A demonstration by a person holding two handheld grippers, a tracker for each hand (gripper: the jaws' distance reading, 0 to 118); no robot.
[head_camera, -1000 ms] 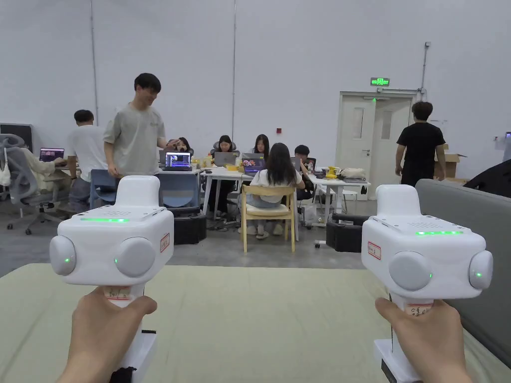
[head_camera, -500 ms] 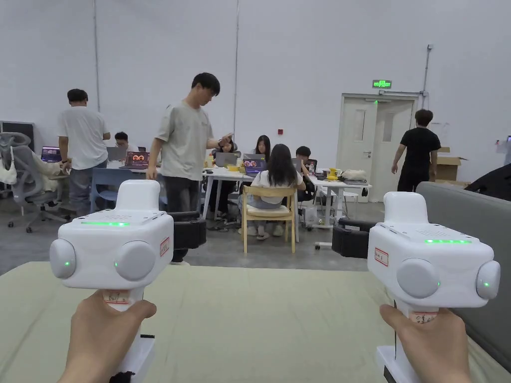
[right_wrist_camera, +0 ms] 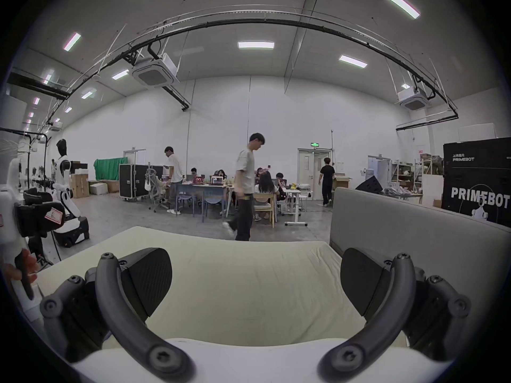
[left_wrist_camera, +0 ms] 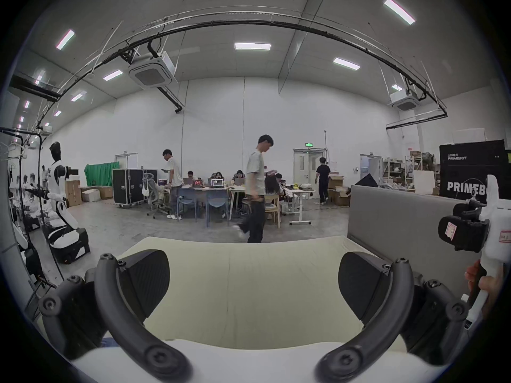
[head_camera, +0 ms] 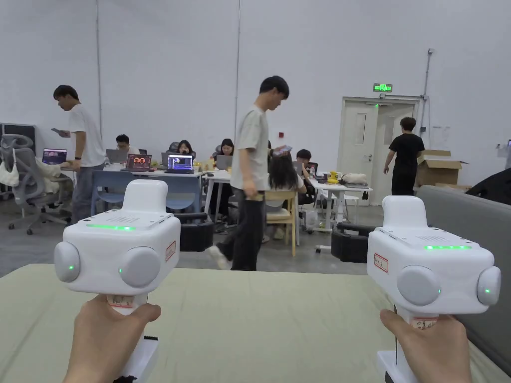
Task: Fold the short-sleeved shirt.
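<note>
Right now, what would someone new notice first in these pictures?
Two white handheld devices held up side by side over a pale green padded surface: the left tongs and right tongs, both wide open and empty. Beyond them, a person in a light shirt walks past the crowded desks.

We see an evenly bright hall lit from above by long rectangular ceiling light strips (left_wrist_camera: 252,46), which cast only soft, faint shadows on the grey concrete floor (left_wrist_camera: 121,227). Both gripper views bend straight lines strongly toward their dark circular edges. The walking person in the pale grey T-shirt (right_wrist_camera: 244,186) is slightly motion-blurred.
</note>
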